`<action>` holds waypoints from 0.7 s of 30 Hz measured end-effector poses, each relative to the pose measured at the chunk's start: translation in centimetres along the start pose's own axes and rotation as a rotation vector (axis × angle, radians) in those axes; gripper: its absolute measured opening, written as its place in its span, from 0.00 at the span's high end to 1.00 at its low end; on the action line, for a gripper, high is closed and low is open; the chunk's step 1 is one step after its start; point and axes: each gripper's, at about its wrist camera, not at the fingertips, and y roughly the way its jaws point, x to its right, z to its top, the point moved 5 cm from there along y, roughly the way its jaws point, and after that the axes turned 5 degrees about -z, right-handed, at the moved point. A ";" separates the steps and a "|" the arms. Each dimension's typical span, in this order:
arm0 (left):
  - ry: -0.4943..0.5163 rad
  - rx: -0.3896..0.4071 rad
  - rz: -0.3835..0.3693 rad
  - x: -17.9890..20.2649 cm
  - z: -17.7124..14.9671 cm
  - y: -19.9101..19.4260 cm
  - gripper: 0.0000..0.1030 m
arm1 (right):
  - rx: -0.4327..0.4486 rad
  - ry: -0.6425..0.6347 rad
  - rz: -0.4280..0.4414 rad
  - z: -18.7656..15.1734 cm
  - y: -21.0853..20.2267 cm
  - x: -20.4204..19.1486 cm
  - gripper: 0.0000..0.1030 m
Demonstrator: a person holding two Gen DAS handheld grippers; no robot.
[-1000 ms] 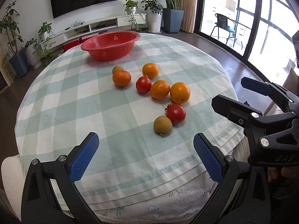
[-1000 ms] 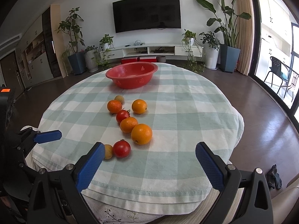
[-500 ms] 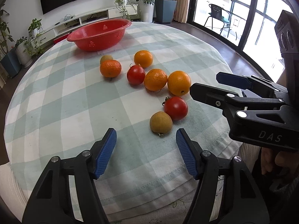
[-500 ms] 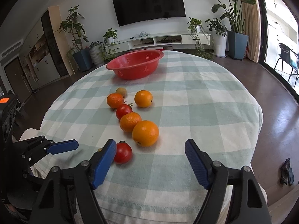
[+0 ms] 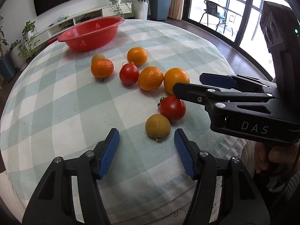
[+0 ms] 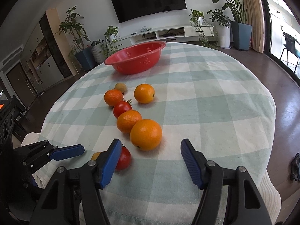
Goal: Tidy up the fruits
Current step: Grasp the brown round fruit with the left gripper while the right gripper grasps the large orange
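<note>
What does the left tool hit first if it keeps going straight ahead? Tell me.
Most likely the small brownish-yellow fruit, just ahead of the closing left tool and right of its centre line. Nothing is between the pads yet; depth is uncertain.

A home living room: a wall-mounted television above a low white media console, potted houseplants (several along the wall), dark wood floor, and a checked-cloth surface.

Wall-mounted television (dark), probably daylit
</note>
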 end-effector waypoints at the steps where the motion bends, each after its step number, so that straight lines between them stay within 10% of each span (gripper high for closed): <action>1: 0.000 -0.001 -0.001 0.0 0.0 0.1 0.47 | 0.000 0.002 0.003 0.1 0.1 0.0 0.35; 21: 0.012 0.016 -0.037 0.2 0.3 0.3 0.64 | -0.037 0.027 0.052 0.1 1.7 0.1 0.60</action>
